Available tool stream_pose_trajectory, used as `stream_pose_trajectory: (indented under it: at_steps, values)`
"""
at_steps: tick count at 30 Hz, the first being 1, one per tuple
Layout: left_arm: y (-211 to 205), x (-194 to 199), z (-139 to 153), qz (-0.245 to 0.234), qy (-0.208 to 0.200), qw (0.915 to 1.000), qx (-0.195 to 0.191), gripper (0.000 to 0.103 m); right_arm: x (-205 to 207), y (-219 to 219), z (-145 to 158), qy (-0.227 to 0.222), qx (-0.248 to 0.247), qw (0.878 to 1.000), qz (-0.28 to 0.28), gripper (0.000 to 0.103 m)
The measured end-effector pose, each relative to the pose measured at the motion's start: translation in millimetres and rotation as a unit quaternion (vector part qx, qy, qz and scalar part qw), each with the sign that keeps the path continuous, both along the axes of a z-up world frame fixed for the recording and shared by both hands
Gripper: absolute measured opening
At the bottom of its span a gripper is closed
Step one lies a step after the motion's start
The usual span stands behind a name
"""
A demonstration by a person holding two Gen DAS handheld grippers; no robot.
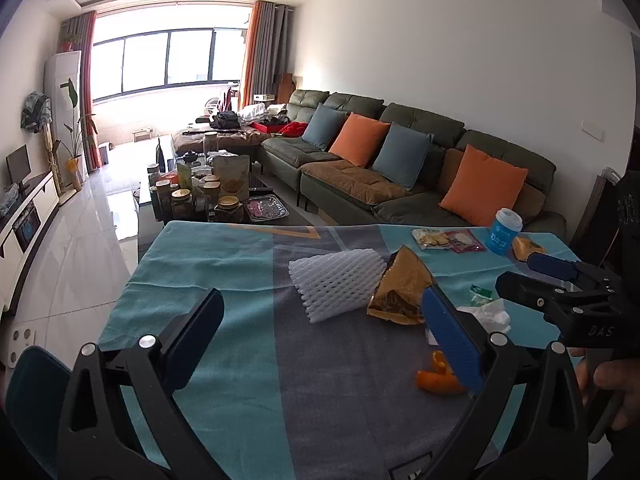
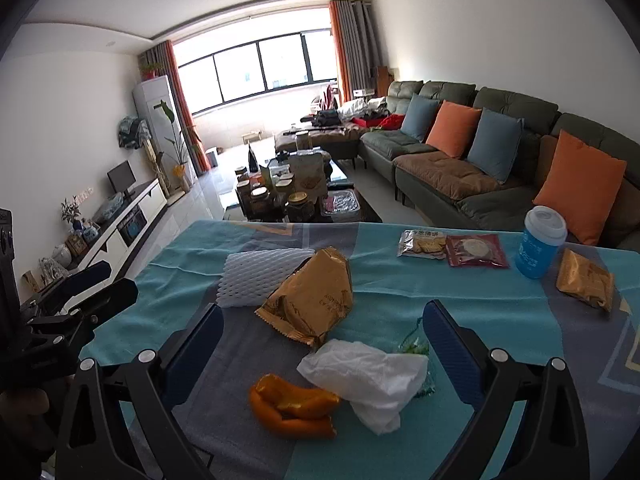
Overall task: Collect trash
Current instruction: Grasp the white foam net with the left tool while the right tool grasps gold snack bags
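Surface (image 2: pixel 400 292) under teal-grey cloth; white foam net (image 2: pixel 260 276) far left, gold wrapper (image 2: pixel 316 300) touching it; crumpled white tissue (image 2: pixel 368 380) near, orange peel (image 2: pixel 292 404) just beside it. Blue cup (image 2: pixel 540 244) stands far right, snack packets (image 2: pixel 452 248) beside; left gripper (image 1: pixel 324 336) and right gripper (image 2: pixel 324 344) both above the surface, fingers apart, holding nothing

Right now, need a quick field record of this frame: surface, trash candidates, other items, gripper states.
surface: table with teal and grey cloth
trash near: orange peel, crumpled white tissue, gold wrapper, white foam net
far side: blue cup, cracker packet, red packet, second gold packet
left gripper: open, empty
right gripper: open, empty, above tissue and peel
bin: not in view
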State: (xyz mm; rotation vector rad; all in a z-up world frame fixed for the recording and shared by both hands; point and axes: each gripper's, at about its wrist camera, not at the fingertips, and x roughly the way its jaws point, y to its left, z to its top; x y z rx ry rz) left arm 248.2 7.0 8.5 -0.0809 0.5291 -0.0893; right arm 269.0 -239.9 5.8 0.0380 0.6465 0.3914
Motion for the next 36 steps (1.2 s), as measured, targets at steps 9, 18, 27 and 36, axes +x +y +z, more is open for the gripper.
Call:
stream_pose_trajectory:
  at_steps: [9, 18, 27, 36]
  values:
    - [8, 81, -28, 0.006, 0.056, 0.9983, -0.011, 0.097, 78, 23, -32, 0.100, -0.022, 0.994, 0.039, 0.094]
    - [-4, 138, -58, -0.014, 0.127, 0.9918, -0.006, 0.097, 102, 34, -54, 0.164, -0.029, 0.984, 0.059, 0.077]
    - [-7, 158, -78, -0.020, 0.156, 0.9871, -0.028, 0.097, 103, 32, -69, 0.181, -0.025, 0.981, 0.070, 0.042]
    - [-17, 168, -91, -0.031, 0.177, 0.9824, -0.052, 0.097, 99, 18, -66, 0.171, 0.009, 0.983, 0.069, 0.019]
